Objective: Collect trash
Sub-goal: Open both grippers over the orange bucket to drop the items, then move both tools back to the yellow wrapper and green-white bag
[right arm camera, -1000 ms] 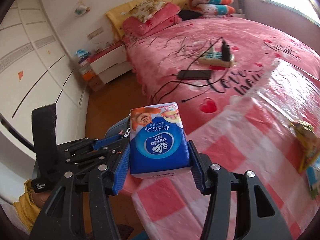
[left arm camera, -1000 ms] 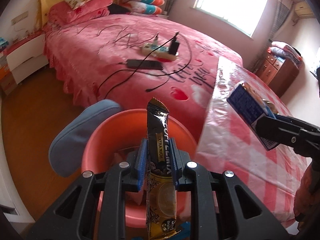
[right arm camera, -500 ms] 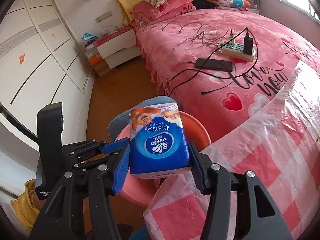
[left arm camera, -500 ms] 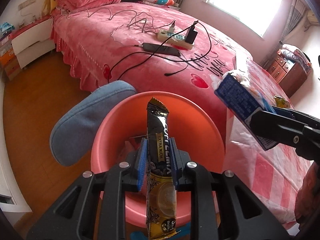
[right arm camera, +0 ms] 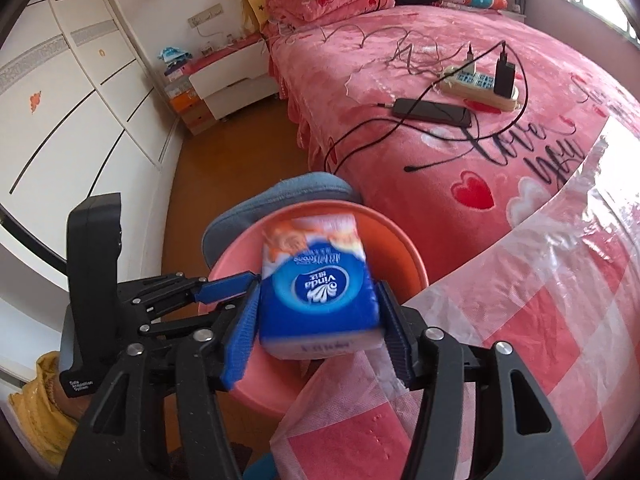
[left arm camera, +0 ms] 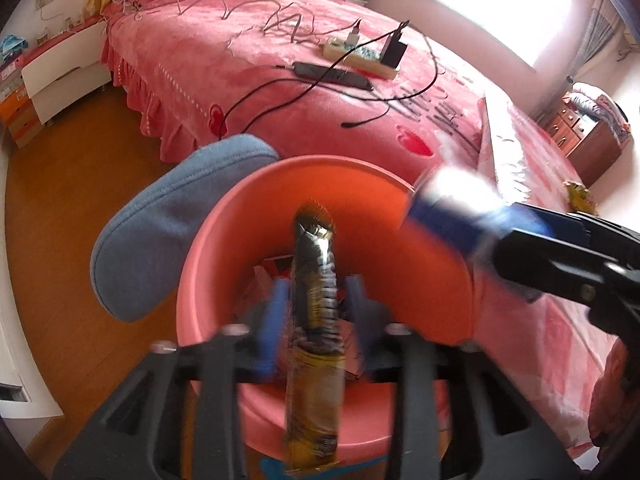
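My left gripper [left arm camera: 314,312] stands over the pink plastic basin [left arm camera: 248,240]. Its blue pads [left arm camera: 272,320] have spread apart, and the black-and-gold coffee sachet [left arm camera: 314,320] is blurred between them. My right gripper [right arm camera: 318,320] holds a blue tissue pack [right arm camera: 318,296] between its pads, just above the basin's rim [right arm camera: 404,248]. The pack also shows in the left wrist view [left arm camera: 452,216], over the basin's right edge. Some wrappers lie in the basin's bottom [left arm camera: 268,276].
A blue-grey cushion [left arm camera: 168,232] lies against the basin's left side. A pink bed [left arm camera: 280,60] carries a power strip [left arm camera: 360,56], a phone [left arm camera: 332,74] and cables. A pink checked tablecloth [right arm camera: 540,320] lies to the right, with a yellow wrapper [left arm camera: 580,196] on it.
Both grippers have moved over the basin. The left pads have opened away from the sachet, which blurs. The right gripper has lowered the tissue pack toward the rim.
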`<state>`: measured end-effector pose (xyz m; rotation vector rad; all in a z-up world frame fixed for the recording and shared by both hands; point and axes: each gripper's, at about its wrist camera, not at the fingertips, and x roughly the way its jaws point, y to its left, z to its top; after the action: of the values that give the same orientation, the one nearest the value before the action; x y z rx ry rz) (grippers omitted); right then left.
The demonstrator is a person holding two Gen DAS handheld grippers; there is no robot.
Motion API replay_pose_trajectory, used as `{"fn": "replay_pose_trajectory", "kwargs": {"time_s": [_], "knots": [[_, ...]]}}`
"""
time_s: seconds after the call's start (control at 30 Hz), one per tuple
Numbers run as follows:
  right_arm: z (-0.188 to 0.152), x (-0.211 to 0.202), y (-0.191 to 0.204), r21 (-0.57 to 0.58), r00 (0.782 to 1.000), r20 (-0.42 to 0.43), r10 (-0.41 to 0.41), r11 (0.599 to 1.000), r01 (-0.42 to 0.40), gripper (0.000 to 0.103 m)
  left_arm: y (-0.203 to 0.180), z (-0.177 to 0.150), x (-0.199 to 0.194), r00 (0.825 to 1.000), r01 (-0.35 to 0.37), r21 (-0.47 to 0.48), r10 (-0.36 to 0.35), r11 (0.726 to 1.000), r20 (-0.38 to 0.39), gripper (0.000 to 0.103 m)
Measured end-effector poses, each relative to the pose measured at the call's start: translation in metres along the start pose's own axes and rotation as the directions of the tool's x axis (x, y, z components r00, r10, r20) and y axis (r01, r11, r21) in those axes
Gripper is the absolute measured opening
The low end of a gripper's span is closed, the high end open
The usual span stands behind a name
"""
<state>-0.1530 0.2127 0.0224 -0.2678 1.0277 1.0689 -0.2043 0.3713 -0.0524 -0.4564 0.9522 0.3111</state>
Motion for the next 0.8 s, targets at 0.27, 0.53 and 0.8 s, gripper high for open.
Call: {"fn": "replay_pose_trajectory", "kwargs": {"time_s": [0.27,0.53,0.8], "knots": [[-0.005,-0.018,-0.018,0.076,0.998,0.058,-0.015,0.997,0.011,0.080,0.004,0.000,0.005,0.998,-0.060,-0.006,0.060,0.998,-0.014,0.077],[-0.008,-0.033,-0.026,0.093,0.995,0.083,-0.063,0.994,0.056,0.085,-0.003,0.002,0.006,0.993,-0.117,0.032,0.117,0.993,-0.017,0.085],[-0.015,-0.047,-0.034,0.097,0.989,0.106,-0.103,0.991,0.093,0.088,-0.016,0.006,0.001,0.984,-0.176,0.086,0.177,0.981,0.002,0.087]]}}
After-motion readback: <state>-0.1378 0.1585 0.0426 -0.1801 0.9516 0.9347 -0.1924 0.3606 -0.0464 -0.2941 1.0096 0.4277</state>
